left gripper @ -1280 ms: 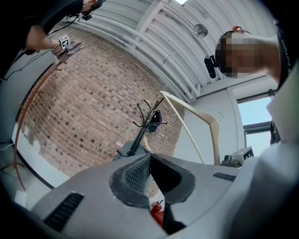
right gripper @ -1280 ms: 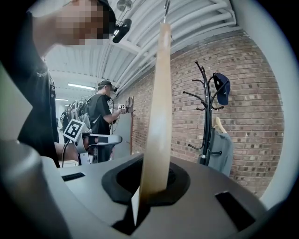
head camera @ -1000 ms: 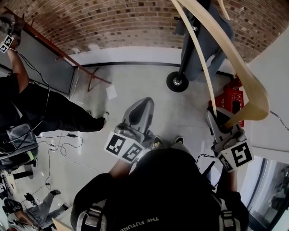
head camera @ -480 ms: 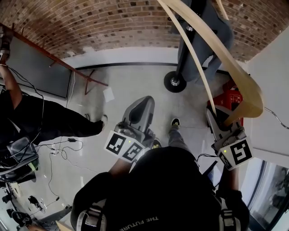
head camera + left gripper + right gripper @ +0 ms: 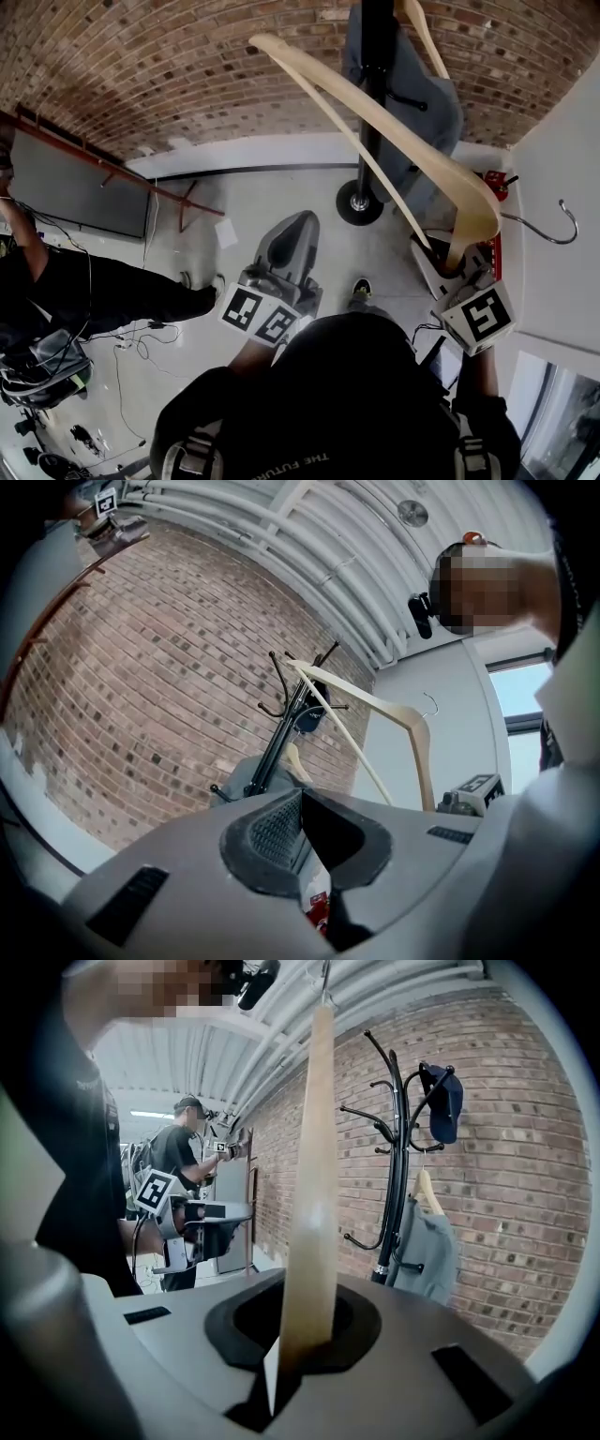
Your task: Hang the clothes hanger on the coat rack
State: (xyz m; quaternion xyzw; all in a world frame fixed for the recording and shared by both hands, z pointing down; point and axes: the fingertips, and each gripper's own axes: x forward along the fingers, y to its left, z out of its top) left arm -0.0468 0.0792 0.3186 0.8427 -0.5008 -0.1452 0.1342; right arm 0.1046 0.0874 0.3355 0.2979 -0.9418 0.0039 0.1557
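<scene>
right claw (image 5: 302, 1340) closed tight on the end of one arm of the wooden hanger (image 5: 431, 167). the wood sits square between the pads and the hanger stands up out of the claw. in the head view it's at the right, near side. short arm rises from the claw to the shoulder peak, long arm and thin crossbar run up and left toward the far wall. metal hook (image 5: 527, 228) sticks out to the right over the white wall panel (image 5: 562, 141), caught on nothing.

coat rack (image 5: 375, 66) is far centre against the brick wall (image 5: 141, 75): black pole, round base on the floor (image 5: 262, 206). in the head view the hanger's long arm crosses in front of the pole. the right claw view shows the rack off to the right and farther away, so the hanger is not on it. on the rack: a grey garment (image 5: 427, 1251) on its own wooden hanger, and a dark cap (image 5: 441, 1101) on an upper prong.

left claw (image 5: 302, 808) closed, pads together, nothing in it. it's held out left of the right one, near centre, pointing toward the rack.

another person in black (image 5: 103, 291) at the far left.
</scene>
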